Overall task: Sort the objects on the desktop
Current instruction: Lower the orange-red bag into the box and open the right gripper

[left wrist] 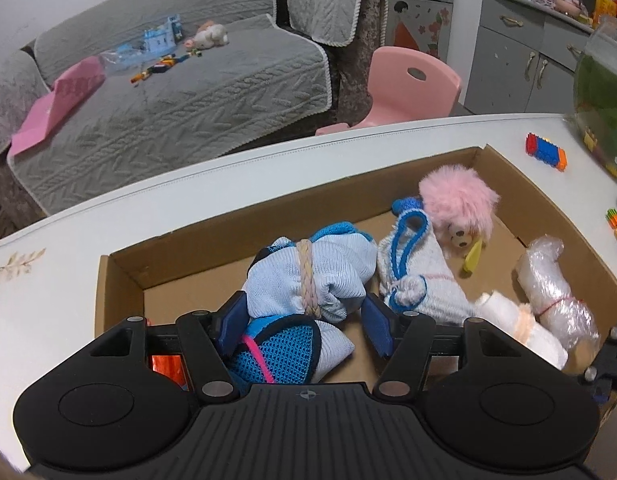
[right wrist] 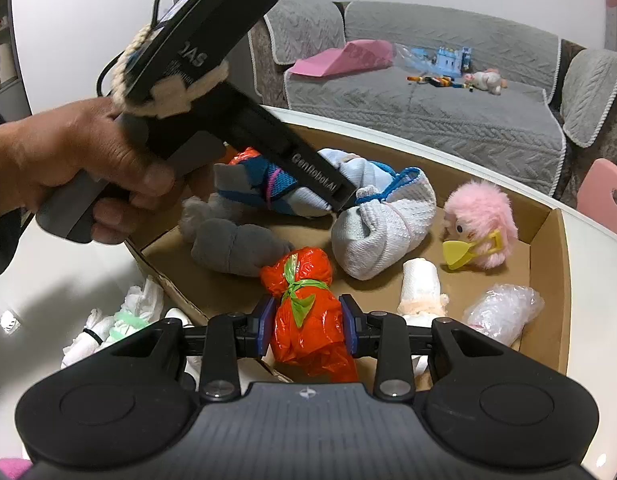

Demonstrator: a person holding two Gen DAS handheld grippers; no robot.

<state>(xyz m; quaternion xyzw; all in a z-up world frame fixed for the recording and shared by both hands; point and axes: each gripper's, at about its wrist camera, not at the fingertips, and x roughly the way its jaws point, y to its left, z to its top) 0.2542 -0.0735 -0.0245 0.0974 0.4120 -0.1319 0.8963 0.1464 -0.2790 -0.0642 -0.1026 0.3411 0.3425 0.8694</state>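
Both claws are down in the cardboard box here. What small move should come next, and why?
Probably lift the right claw: its pads already press the orange bag bundle over the cardboard box. The left claw only brackets the blue sock bundle, not yet squeezing.

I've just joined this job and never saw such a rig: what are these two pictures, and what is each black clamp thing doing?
No robot arm here: a person holds one two-finger gripper in each hand, each with a forward-looking fisheye camera. The left-wrist picture shows the left gripper, its blue pads either side of a pale blue sock bundle tied with beige cord; contact is unclear. The right-wrist picture shows the right gripper around an orange plastic bundle tied with green. Both lie in a brown cardboard box on a white table, beside a pink fluffy toy.
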